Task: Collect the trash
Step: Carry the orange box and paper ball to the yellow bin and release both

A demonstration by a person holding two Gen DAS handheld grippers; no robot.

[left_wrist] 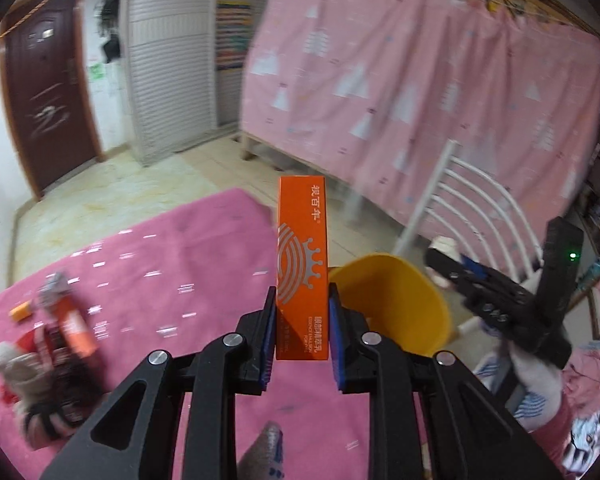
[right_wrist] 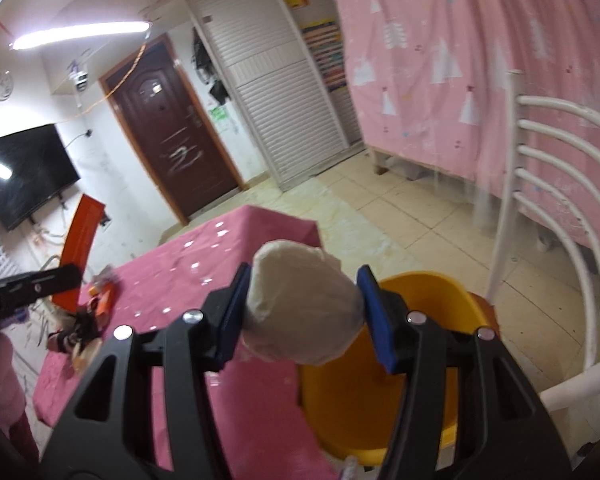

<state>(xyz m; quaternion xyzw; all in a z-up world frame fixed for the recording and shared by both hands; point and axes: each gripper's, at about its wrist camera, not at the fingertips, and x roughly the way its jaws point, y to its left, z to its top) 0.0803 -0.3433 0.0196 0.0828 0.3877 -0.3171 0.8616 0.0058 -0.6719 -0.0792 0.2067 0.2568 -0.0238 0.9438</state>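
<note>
My left gripper [left_wrist: 302, 312] is shut on a tall orange box [left_wrist: 302, 256] and holds it upright above the pink-covered table [left_wrist: 160, 248], just left of the yellow bin [left_wrist: 396, 300]. My right gripper [right_wrist: 300, 312] is shut on a crumpled white paper wad [right_wrist: 300, 304] and holds it at the bin's [right_wrist: 380, 408] left rim. The right gripper also shows in the left wrist view [left_wrist: 456, 264], beyond the bin. The left gripper with its orange box [right_wrist: 80, 240] shows at the left of the right wrist view.
A pile of wrappers and small trash [left_wrist: 56, 328] lies on the table's left side; it also shows in the right wrist view [right_wrist: 88, 316]. A white slatted chair [right_wrist: 548, 216] stands right of the bin. A pink curtained bed frame [left_wrist: 420, 80], door and wardrobe stand behind.
</note>
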